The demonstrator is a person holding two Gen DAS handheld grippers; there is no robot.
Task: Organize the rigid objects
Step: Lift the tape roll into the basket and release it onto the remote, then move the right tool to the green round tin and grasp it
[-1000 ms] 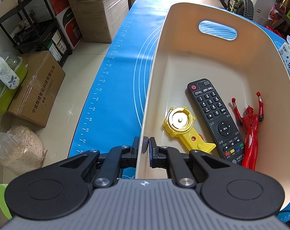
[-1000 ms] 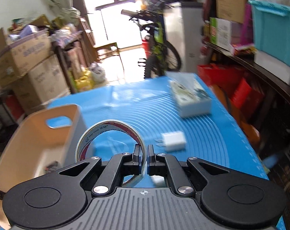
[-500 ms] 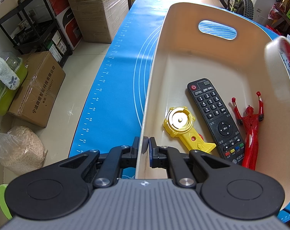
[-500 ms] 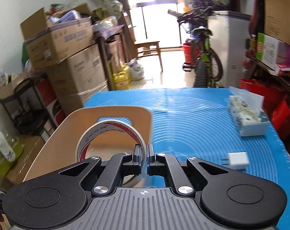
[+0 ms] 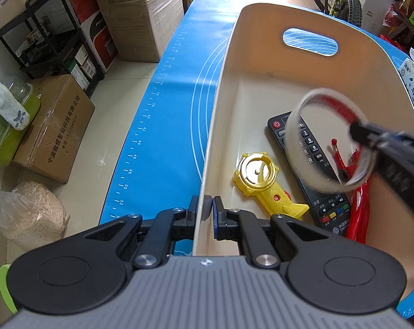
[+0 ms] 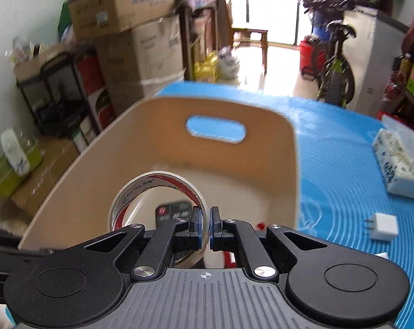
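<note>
Tape roll point(image 5: 328, 142), a light stiff hoop best pinched across its thin wall, hangs over the bin point(image 5: 261, 87), gripped by the right tongs point(image 6: 205, 226); left tongs point(image 5: 205, 211) clamp the bin's near-left rim.

The bin point(image 5: 217, 126) stands on the mat point(image 5: 174, 109). In it the launcher point(image 5: 264, 183) lies left of the remote point(image 5: 327, 205), the figure point(image 5: 357, 213) right of it. The tape point(image 5: 297, 148) hangs above them. Right of the bin lie a tissue pack point(image 6: 398, 164) and a charger point(image 6: 383, 226).
</note>
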